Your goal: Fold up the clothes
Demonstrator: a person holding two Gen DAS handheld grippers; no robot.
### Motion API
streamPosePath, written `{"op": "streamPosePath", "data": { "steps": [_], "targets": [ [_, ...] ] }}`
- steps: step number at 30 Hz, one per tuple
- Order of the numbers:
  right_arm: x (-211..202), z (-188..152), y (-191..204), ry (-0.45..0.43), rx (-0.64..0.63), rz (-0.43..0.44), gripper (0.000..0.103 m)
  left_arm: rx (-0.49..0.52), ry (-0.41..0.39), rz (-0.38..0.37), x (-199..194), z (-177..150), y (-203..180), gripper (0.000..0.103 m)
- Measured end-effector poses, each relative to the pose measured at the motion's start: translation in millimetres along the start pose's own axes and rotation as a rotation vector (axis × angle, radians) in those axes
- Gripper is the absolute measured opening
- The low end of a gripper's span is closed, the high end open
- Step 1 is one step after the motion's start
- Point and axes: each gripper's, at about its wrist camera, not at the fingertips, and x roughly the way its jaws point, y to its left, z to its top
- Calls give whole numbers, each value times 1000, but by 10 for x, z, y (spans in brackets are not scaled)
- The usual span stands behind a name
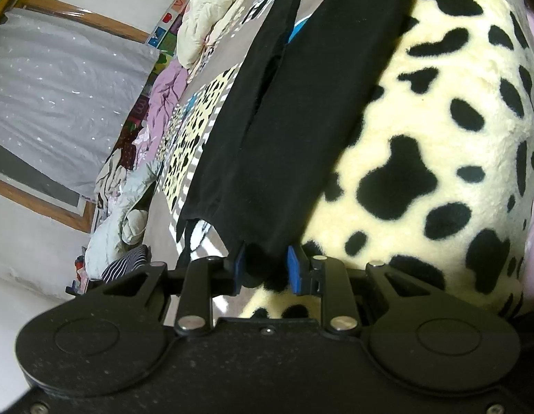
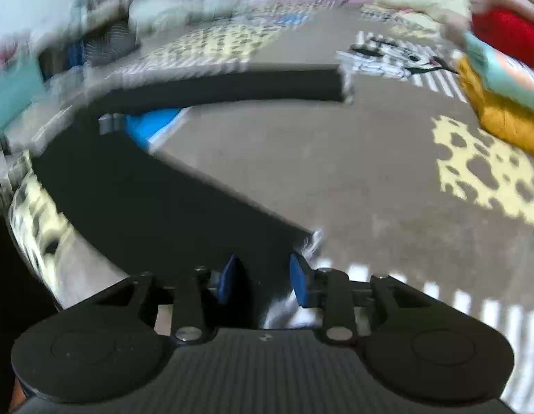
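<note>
black trousers (image 1: 301, 110) lie stretched over a grey-brown patterned bed cover (image 2: 336, 172), with two long legs running away from the left wrist camera. one leg overlaps a cream fleece with black cow spots (image 1: 439, 158), which bulges at the right of that view. the other leg lies just beside it, on the far side from the fleece, with a narrow gap between the two.

left gripper (image 1: 267, 265): the blue pads (image 1: 294, 269) sit either side of the trouser edge, and black fabric fills the space between them. the jaws are closed on the trousers at that end.

right gripper (image 2: 263, 277): the view is blurred. the trousers (image 2: 156, 200) spread as a broad dark band from the jaws toward the upper left, and a second dark band (image 2: 232, 86) lies across the cover farther off. black fabric sits between the blue pads (image 2: 298, 283), but a gap shows between the pads and the cloth, so whether the jaws clamp the fabric cannot be told.

surroundings: a row of crumpled clothes (image 1: 163, 96) in white, lilac and pale blue lies along the far edge of the bed in the left wrist view. a stack of folded items (image 2: 501, 96), yellow, teal and red, sits at the right edge of the right wrist view. a blue patch (image 2: 153, 120) of the cover shows between the two trouser bands.
</note>
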Motion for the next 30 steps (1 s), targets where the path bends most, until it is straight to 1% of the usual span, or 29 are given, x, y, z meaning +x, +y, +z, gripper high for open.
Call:
{"op": "streamPosePath", "data": {
  "steps": [1,2,3,7,10,11,13,14,16,17,18,20,21,23,26,28,30],
  "targets": [
    [-61,8,-25,-14,12,-25,28,-4,-1,-2,-1,-5,9,23],
    [-138,2,-27,-33,3,-59,34,-10,-2,-6,-1,-8,21,24],
    [-221,-9,-25,-52,-10,-91,34,-13,-1,-10,-5,-7,27,24],
    [-446,-37,-80,-124,28,-71,34,-28,24,-29,-36,32,103,31],
    [-585,-57,43,-154,-54,-57,34,-68,34,-39,-105,31,207,48],
    [-591,-66,103,-158,-91,-47,35,-86,32,-40,-146,25,235,49],
    [-566,-86,233,-160,-170,-20,43,-123,33,-46,-213,12,280,50],
    [-497,-97,287,-132,-203,-26,50,-141,34,-49,-246,5,301,50],
    [-306,-125,355,-35,-244,-43,51,-174,32,-41,-307,-6,329,50],
    [-213,-144,361,24,-245,-41,49,-190,30,-37,-337,-12,341,50],
    [-144,-171,352,51,-241,-42,51,-199,28,-32,-364,-20,345,50],
    [-202,-212,360,31,-221,-44,51,-196,28,-27,-375,-44,333,50],
    [-252,-214,358,19,-207,-45,49,-186,29,-27,-363,-59,318,50],
    [-396,-240,401,-34,-231,-47,49,-146,31,-30,-318,-76,274,50],
    [-543,-288,515,-70,-327,-62,49,-87,22,-37,-246,-66,229,50],
    [-559,-313,594,-64,-417,-83,49,-66,10,-40,-208,-51,219,50],
    [-540,-366,699,-46,-538,-103,49,-44,2,-36,-164,-45,207,49]
  ]
}}
